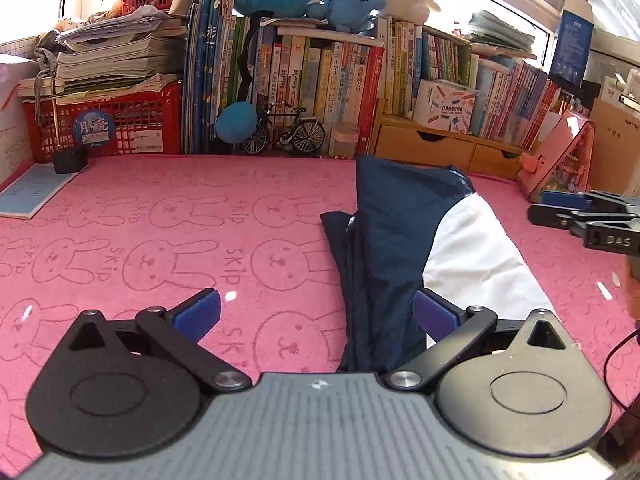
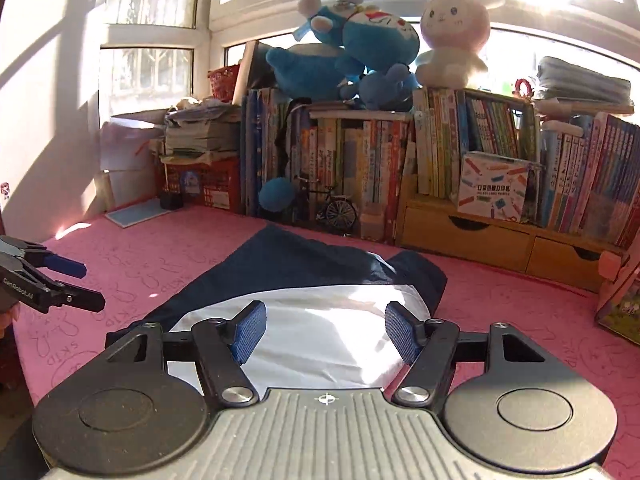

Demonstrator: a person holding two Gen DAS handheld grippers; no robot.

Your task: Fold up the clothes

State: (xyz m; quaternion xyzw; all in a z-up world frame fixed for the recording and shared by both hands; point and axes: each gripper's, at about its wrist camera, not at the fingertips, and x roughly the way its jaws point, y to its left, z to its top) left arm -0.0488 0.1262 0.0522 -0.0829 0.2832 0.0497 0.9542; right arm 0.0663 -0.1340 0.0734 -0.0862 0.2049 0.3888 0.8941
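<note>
A navy and white garment [image 1: 404, 236] lies folded lengthwise on the pink bunny-print cloth [image 1: 160, 232]. In the left wrist view my left gripper [image 1: 316, 312] hovers open above its near end, nothing between the blue pads [image 1: 198, 314]. The right gripper [image 1: 560, 208] pokes in from the right edge, above the cloth beside the garment. In the right wrist view the same garment [image 2: 304, 280] stretches away, white part nearest, and my right gripper [image 2: 326, 332] is open over that white part, holding nothing. My left gripper [image 2: 64, 284] shows at the left edge.
Rows of books [image 1: 320, 80], a red basket [image 1: 108, 120] under paper stacks, wooden drawers [image 1: 448, 148] and plush toys [image 2: 360, 52] line the back edge. A toy bicycle [image 1: 284, 130], a blue pad [image 1: 32, 192] and a pink box [image 1: 556, 156] stand on the cloth's edges.
</note>
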